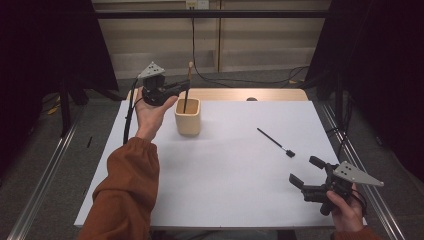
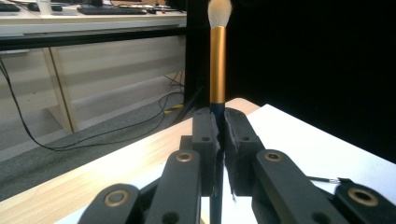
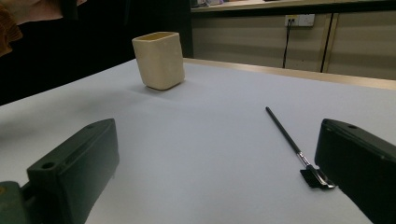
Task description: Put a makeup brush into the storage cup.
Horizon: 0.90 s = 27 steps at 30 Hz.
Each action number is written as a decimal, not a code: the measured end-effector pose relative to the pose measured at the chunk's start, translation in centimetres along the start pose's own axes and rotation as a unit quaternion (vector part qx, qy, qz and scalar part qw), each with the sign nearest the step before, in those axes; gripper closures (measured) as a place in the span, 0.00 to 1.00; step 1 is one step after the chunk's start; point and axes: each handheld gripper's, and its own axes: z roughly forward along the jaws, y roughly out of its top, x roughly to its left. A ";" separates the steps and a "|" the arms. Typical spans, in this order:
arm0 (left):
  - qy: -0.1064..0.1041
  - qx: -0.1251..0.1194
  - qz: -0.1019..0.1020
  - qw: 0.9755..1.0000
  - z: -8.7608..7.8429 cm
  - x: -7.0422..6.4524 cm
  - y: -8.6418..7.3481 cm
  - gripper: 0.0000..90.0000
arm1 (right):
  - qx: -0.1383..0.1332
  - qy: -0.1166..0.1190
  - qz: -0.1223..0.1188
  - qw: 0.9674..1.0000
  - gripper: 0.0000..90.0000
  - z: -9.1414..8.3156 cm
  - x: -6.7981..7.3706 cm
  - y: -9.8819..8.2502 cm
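Note:
My left gripper is shut on a makeup brush and holds it upright, with the white bristles on top. The brush's dark handle end dips into the mouth of a cream cup at the back left of the white table. In the left gripper view the jaws of this gripper pinch the dark handle just below the gold ferrule of the brush. Near the front right edge my right gripper stands open with nothing in it. A thin black brush lies flat just beyond it. From the right gripper, the thin brush and the cup lie ahead.
A white sheet covers the table, leaving a wooden strip bare at the back. Metal rails run along both sides on the floor. Cables trail behind the table, and dark curtains hang left and right.

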 end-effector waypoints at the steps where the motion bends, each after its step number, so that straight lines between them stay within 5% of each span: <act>1: 0.001 0.001 0.001 1.000 0.1 0.2 0.0 0.93 | 0.001 0.001 0.000 1.000 0.00 0.0 0.0 0.0; 11: 0.013 -0.004 -0.013 1.000 1.0 1.4 -0.1 0.93 | 0.004 0.001 0.002 1.000 0.00 0.0 0.0 0.0; 19: 0.023 0.012 -0.005 1.000 1.8 1.8 -0.7 0.93 | 0.007 0.002 0.001 1.000 0.00 0.0 0.0 -0.1; 27: 0.016 0.011 -0.009 1.000 2.2 2.3 -1.5 0.93 | 0.006 0.004 0.001 1.000 0.00 0.0 0.0 -0.1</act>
